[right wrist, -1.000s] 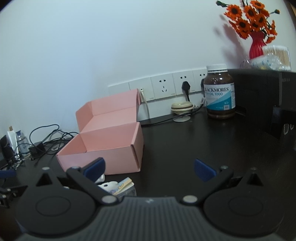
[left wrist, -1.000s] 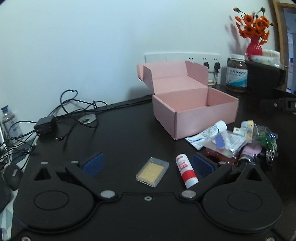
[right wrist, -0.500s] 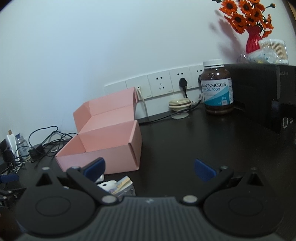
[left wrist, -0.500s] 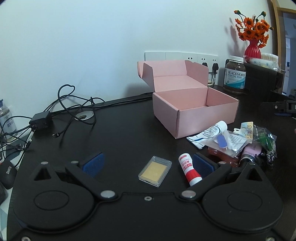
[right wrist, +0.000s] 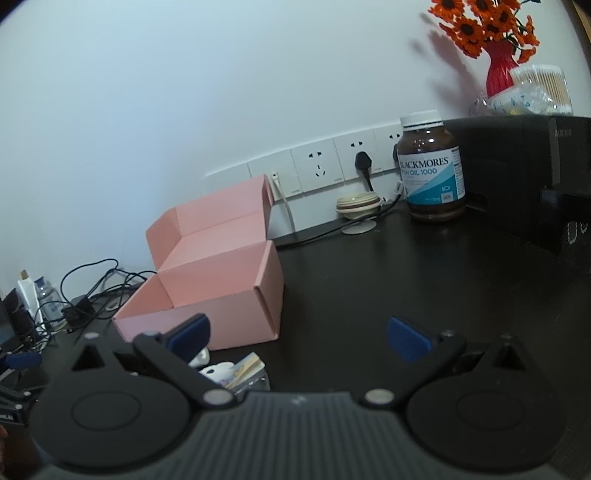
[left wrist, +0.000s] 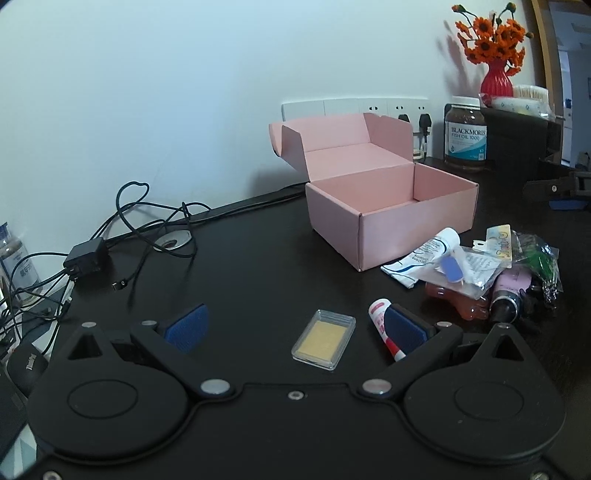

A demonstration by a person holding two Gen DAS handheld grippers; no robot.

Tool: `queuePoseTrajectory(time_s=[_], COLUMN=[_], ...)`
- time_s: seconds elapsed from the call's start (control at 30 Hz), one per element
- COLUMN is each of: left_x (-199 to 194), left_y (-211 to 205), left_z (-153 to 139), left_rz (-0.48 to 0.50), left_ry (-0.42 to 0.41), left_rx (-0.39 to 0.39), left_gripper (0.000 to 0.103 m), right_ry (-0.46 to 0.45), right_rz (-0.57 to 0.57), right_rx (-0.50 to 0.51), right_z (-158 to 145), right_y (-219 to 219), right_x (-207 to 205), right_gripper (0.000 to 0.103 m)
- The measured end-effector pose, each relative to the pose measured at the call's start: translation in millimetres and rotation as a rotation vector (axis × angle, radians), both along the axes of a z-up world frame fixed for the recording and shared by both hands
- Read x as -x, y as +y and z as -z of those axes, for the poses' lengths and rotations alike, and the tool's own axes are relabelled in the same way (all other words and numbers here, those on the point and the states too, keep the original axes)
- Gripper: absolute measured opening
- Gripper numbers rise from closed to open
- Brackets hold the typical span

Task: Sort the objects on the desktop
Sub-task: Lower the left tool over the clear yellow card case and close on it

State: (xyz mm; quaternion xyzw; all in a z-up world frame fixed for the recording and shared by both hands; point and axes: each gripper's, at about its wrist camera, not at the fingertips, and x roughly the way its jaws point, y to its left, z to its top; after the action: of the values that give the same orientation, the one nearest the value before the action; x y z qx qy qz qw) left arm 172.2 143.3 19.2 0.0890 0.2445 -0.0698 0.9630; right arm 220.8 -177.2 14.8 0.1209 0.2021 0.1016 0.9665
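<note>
- Left gripper (left wrist: 295,326) spread wide, holding nothing, low over the bench (left wrist: 240,280); clear case (left wrist: 324,344) lies between its fingers, red-white tube (left wrist: 382,326) touching the right pad at 3 o'clock.
- Right gripper (right wrist: 298,334) also open and empty.
- Pink box (left wrist: 391,214) open at 1 o'clock; what shows of its inside looks bare.
- Risk: closing on the flat case could slip off it or knock the tube rolling.
- Risk: loose pile (left wrist: 480,273) at 2 o'clock may snag and drag neighbours.

We see a pink box (left wrist: 391,206) on the black table (left wrist: 240,280), blue fingers (left wrist: 186,328), and orange flowers (left wrist: 491,33).
</note>
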Motion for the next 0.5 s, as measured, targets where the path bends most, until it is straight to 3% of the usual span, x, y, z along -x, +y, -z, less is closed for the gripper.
queuePoseTrajectory(time_s=[0.5], left_x=[-4.9], left_y=[-8.9], left_z=[5.4], left_rz=[0.024], left_ry=[0.038], left_rx=[-0.05], left_gripper=[0.098], right_ry=[0.013], right_rz=[-0.008], right_rx=[-0.02], right_z=[0.7], right_y=[-2.8], right_x=[-2.7], right_gripper=[0.102])
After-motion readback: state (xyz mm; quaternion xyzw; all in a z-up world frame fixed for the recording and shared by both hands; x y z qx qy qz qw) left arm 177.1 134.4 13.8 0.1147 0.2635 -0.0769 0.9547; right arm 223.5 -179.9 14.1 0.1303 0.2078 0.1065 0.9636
